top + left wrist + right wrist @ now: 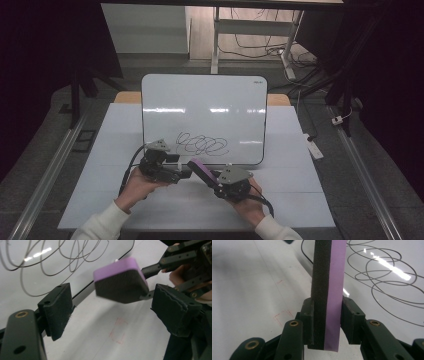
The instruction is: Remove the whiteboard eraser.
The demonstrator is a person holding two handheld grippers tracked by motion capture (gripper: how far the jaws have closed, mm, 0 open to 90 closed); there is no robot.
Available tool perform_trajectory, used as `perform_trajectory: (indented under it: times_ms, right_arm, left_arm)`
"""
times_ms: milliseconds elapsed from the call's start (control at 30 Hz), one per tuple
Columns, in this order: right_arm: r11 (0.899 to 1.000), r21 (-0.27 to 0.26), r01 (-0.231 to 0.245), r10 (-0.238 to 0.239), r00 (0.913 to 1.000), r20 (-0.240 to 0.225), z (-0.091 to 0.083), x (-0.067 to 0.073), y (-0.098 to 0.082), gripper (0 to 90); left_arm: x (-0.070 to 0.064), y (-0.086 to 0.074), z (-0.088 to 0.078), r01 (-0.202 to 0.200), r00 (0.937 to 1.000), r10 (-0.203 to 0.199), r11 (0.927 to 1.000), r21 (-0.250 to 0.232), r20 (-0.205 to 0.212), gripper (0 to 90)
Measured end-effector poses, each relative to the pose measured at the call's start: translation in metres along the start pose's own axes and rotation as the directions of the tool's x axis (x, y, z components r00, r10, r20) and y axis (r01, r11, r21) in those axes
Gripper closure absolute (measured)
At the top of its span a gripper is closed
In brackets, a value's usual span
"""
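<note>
The right gripper [327, 322] clamps a purple eraser [328, 287] by its near end, and its own view shows dark felt on one face and purple on the other, while the left gripper [117, 315] stands wide open just beside it, holding nothing. From above, the eraser [200, 170] points far-left, long axis slanting toward the scribble [202, 144] on the whiteboard [200, 100]. The whiteboard lies on a pale table [300, 200] over grey floor.
</note>
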State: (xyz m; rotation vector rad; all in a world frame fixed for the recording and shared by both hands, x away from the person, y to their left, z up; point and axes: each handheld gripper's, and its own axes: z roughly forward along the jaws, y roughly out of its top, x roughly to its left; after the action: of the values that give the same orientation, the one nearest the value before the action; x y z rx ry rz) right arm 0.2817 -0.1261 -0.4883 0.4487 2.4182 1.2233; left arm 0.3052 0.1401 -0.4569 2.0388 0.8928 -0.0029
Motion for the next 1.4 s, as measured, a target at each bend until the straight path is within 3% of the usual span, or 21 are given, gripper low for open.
perform_trajectory:
  times_ms: [267,533,767,1167,1400]
  right_arm:
    - [0.998,-0.003,0.061,-0.061,0.9981,-0.001,0.002,0.008,0.002,64.5]
    - [0.994,-0.021,0.105,-0.105,0.9945,-0.001,0.001,0.011,0.001,64.5]
    - [0.993,-0.015,0.121,-0.121,0.9927,0.001,0.001,0.012,0.0,64.4]
    - [0.988,-0.023,0.155,-0.155,0.9879,0.007,-0.001,0.013,0.0,64.4]
    - [0.989,-0.02,0.148,-0.148,0.9889,-0.008,0.0,0.012,-0.001,63.6]
  left_arm:
    - [-0.001,0.007,0.012,0.001,0.9996,-0.002,0.9998,0.019,0.028,21.0]
    - [0.0,0.007,0.02,-0.006,0.9966,0.003,0.999,0.044,0.082,32.4]
    - [0.001,0.007,0.021,0.0,0.9964,-0.005,0.9986,0.053,0.084,34.7]
    - [0.008,0.005,0.023,0.039,0.989,-0.048,0.9968,0.069,0.14,34.6]
    - [0.006,0.005,0.022,0.029,0.9919,-0.037,0.9971,0.07,0.121,36.5]
